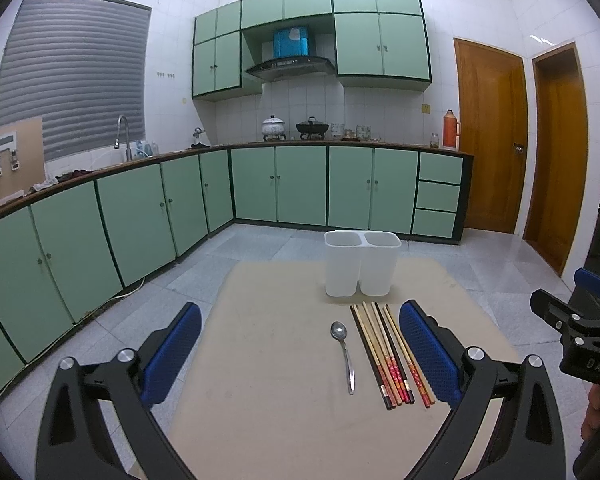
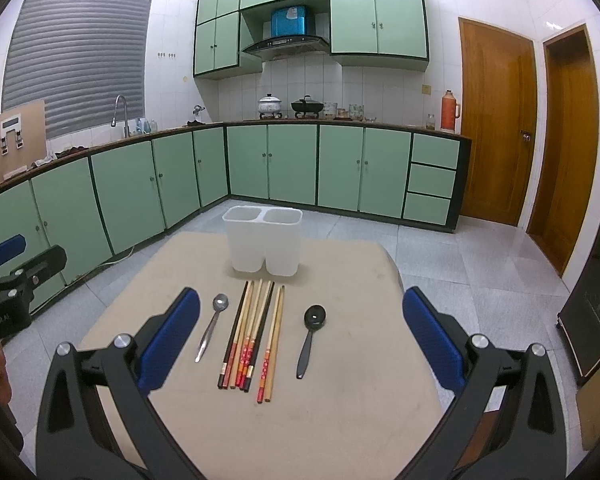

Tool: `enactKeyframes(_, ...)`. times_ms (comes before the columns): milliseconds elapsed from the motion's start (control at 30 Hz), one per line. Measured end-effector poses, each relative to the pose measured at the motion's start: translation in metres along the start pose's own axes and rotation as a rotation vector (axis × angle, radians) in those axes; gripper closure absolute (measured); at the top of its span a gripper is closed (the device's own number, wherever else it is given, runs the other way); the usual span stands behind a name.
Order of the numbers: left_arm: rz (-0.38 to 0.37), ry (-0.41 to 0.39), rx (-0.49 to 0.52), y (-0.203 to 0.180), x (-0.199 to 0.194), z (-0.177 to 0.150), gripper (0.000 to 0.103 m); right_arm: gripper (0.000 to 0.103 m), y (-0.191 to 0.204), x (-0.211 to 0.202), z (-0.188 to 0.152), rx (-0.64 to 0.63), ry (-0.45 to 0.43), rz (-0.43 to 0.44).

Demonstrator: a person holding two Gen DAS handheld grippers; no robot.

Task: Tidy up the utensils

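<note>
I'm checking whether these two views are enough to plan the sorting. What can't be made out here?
- Inside of the white two-part holder: both views look at it from the side, so its walls hide the bottoms.
- Black spoon: absent from the left wrist view, probably behind the blue pad of the left hand-held gripper.
- Printing on the chopsticks: too small to read in either view.
</note>
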State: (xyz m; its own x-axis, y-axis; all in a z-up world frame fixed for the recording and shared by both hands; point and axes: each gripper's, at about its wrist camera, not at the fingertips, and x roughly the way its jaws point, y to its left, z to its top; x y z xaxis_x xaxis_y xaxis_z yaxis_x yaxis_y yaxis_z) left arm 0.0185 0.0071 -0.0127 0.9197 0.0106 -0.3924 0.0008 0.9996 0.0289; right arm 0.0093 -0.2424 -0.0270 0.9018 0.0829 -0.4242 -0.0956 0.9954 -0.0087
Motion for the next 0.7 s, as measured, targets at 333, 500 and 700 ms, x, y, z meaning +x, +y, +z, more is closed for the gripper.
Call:
enactKeyframes(333,0.017,0.17,-0.019,0.011,0.083,-0.013,0.006,0.005,-0.021,0.084,-0.016,0.039,0.213,-0.049)
enactKeyframes(500,0.01,0.291,-0.04,0.012,0.15,-0.025,0.006,0.005,-0.035,0.149,-0.027,0.102,0.35,-0.02)
enactKeyframes(700,-0.002,0.397,-0.047,0.006,0.218,-0.035,0.014,0.011,-0.047,0.218,-0.035,0.176,0.472,0.0)
